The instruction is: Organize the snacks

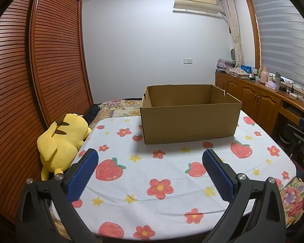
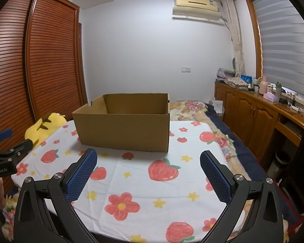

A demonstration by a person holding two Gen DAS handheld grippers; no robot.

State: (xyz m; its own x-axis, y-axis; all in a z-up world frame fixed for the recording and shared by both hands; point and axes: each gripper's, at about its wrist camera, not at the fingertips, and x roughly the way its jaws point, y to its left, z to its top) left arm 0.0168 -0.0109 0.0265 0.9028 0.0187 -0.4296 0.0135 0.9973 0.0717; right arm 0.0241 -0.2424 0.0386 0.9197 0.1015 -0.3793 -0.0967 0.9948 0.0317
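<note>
An open brown cardboard box [image 1: 189, 121] stands at the far side of a table covered with a white strawberry-and-flower cloth [image 1: 162, 174]. It also shows in the right wrist view [image 2: 123, 129]; what lies on its floor is hidden by its walls. No snacks are in view. My left gripper [image 1: 150, 156] is open and empty, hovering over the near part of the cloth. My right gripper [image 2: 148, 158] is open and empty, also over the cloth [image 2: 144, 182], short of the box.
A yellow plush toy [image 1: 61, 141] lies off the table's left edge beside a slatted wooden wardrobe [image 1: 30, 81]. A bed with a floral cover [image 2: 194, 109] lies behind the table. Wooden cabinets [image 2: 253, 117] with clutter run along the right wall.
</note>
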